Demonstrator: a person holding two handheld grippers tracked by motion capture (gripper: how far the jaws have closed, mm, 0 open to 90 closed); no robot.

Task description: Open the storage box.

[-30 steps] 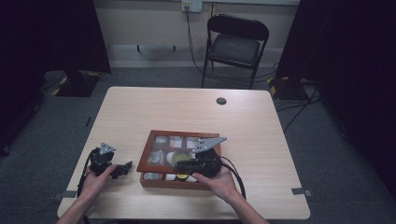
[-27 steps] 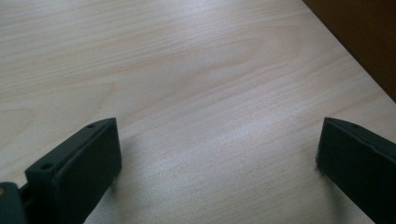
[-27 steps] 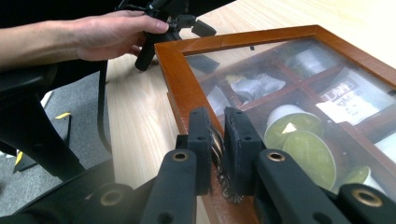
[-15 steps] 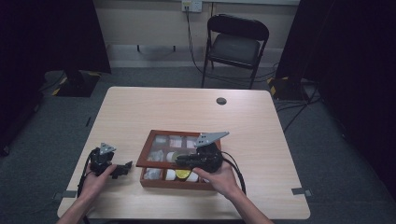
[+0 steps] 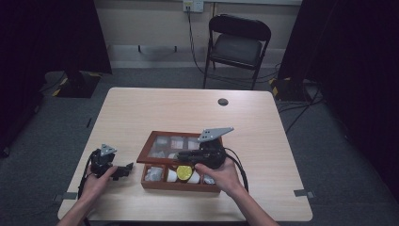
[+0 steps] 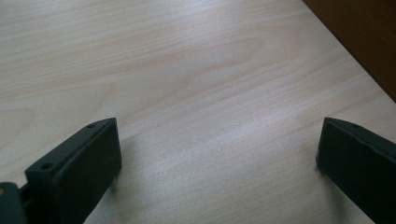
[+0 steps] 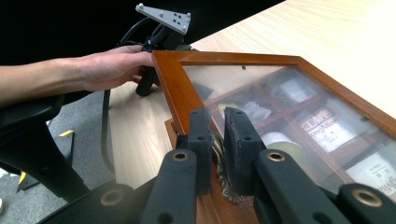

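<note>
A brown wooden box with several compartments sits at the table's near middle. Its glass-paned lid is tilted up at the front edge. My right gripper is shut on that front edge; in the right gripper view its jaws pinch the lid's frame at a small metal clasp. Under the glass lie white packets. A yellow round item shows in the front row. My left gripper rests on the table left of the box, its jaws wide apart over bare wood.
The box's dark side lies just right of my left gripper. A small black disc sits near the table's far edge. A folding chair stands beyond the table. The person's left hand lies behind the raised lid.
My right gripper has drawn the lid's front edge slightly higher. The left gripper has stayed where it was.
</note>
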